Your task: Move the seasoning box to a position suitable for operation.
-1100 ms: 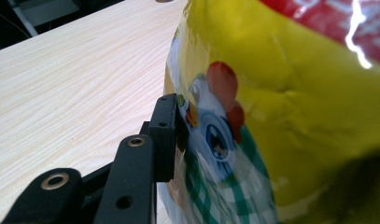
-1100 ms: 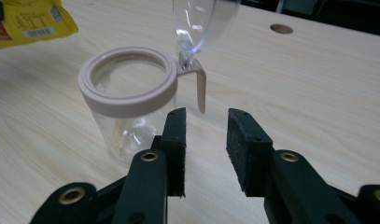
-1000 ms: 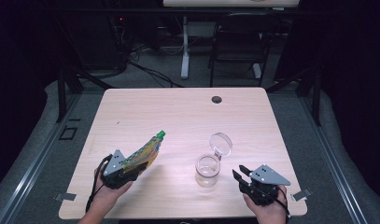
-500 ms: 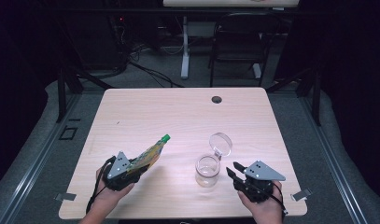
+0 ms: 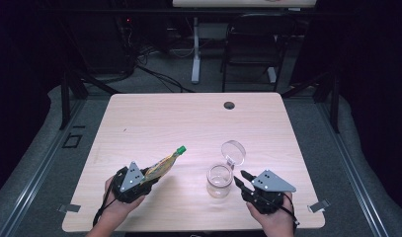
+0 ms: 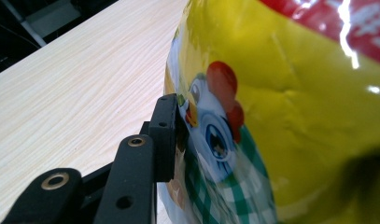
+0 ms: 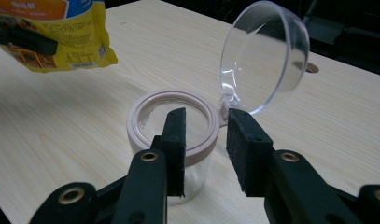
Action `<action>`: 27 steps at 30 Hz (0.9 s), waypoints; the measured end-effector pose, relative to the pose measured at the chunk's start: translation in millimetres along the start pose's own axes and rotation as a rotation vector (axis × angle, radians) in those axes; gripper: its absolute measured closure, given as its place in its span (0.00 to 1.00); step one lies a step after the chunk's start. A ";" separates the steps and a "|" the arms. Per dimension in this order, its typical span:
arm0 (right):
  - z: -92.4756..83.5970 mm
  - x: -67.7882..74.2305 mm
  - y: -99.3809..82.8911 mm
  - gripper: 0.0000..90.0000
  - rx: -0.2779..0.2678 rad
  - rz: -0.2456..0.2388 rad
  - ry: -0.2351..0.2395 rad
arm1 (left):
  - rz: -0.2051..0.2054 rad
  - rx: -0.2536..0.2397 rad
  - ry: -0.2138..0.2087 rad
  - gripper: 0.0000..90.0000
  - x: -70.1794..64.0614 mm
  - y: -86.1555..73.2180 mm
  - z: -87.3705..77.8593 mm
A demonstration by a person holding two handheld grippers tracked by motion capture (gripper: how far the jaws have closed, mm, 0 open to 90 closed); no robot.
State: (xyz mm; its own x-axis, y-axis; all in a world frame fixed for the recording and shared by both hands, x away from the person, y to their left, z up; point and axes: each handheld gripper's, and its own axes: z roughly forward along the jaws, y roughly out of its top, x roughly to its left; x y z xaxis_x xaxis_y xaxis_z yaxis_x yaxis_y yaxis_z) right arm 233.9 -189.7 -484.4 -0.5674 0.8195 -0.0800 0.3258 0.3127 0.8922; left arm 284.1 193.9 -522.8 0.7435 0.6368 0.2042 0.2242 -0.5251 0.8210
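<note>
Two hands come in from the near edge of the table (image 5: 139, 113), one at each front corner, and I work a gripper with each. My left gripper (image 5: 148, 178) sits low over the near left part of the top, its jaws aimed away and toward the right. They are clamped on the yellow snack pouch (image 5: 164, 165); in the left gripper view one black pad presses flat against the printed foil, right by a cartoon rooster.

The pouch's long axis runs diagonally from the jaws up toward the table's middle, with its green end (image 5: 180, 149) pointing away and to the right, raised off the wood.

My right gripper (image 5: 241, 178) rests near the front right corner, pointing left toward the clear jar (image 5: 219, 180). Its jaws stand apart with nothing between the pads; they have just been closing slightly. In the right gripper view they sit just in front of the jar's pink rim (image 7: 145, 135), apart from it as far as I can tell.

The jar stands upright between the two grippers, its clear hinged lid (image 5: 233, 152) flipped open and leaning back on the far side.

Behind the jar the tabletop is bare wood up to a small dark grommet (image 5: 229, 105) near the far edge.
</note>
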 end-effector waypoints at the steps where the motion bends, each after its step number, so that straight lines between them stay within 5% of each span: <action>1: 2.5 2.3 -0.7 0.76 0.006 -0.023 0.000 | 0.003 0.000 0.006 0.72 -1.1 0.8 0.2; 27: 4.0 6.3 16.8 0.74 -0.010 -0.081 0.003 | 0.107 0.008 0.018 0.72 -8.4 27.2 5.8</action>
State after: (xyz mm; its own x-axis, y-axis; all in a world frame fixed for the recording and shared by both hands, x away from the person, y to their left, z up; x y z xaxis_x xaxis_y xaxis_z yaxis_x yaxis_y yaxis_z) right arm 238.9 -177.4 -471.7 -0.5941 0.7901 -0.1507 0.2713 0.3732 0.8872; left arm 287.6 170.9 -505.3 0.7522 0.5865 0.3004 0.1491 -0.5955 0.7894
